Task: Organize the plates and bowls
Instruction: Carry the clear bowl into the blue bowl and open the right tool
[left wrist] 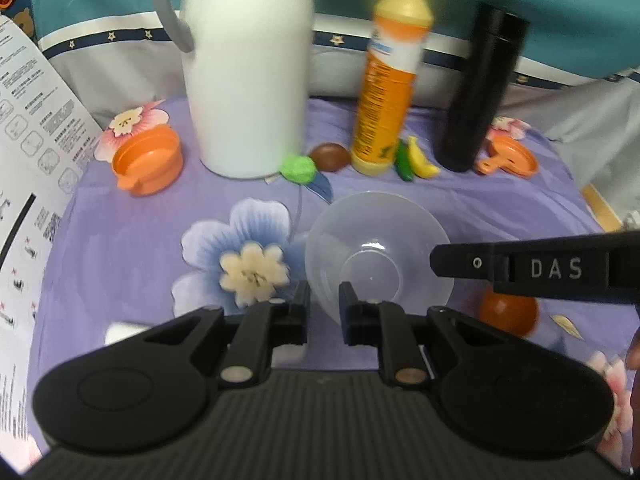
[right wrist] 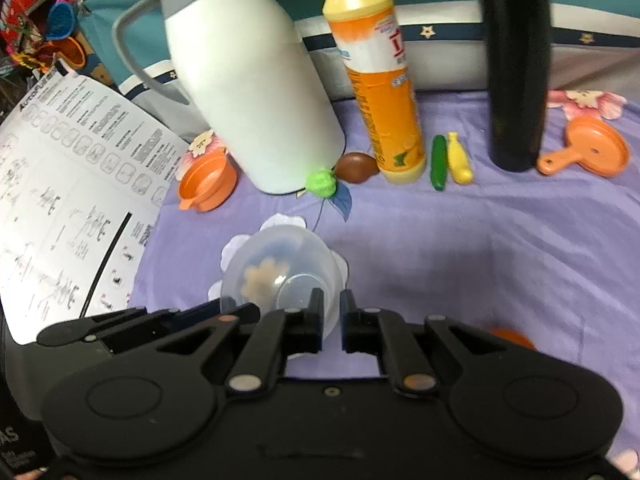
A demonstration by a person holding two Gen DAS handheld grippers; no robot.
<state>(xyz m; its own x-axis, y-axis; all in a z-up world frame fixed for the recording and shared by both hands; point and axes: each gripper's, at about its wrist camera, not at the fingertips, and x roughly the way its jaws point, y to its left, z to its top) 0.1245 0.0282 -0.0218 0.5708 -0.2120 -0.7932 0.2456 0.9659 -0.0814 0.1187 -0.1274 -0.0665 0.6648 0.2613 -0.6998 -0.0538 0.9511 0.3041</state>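
1. Left gripper [left wrist: 324, 300] clamped on clear bowl [left wrist: 376, 248] rim, above purple floral cloth [left wrist: 500, 208].
2. Right gripper [right wrist: 331, 308] clamped on the same bowl.
3. Right gripper's finger [left wrist: 532, 270] reads "DAS".
4. Printed sheet [right wrist: 68, 184]: text illegible.

A clear plastic bowl [left wrist: 376, 252] tilts on its side, its rim pinched between both grippers' fingers [right wrist: 314, 316].

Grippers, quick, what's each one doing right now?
Left gripper: closed on the near rim of the clear plastic bowl.
Right gripper: closed on the same bowl's rim, from the opposite side.
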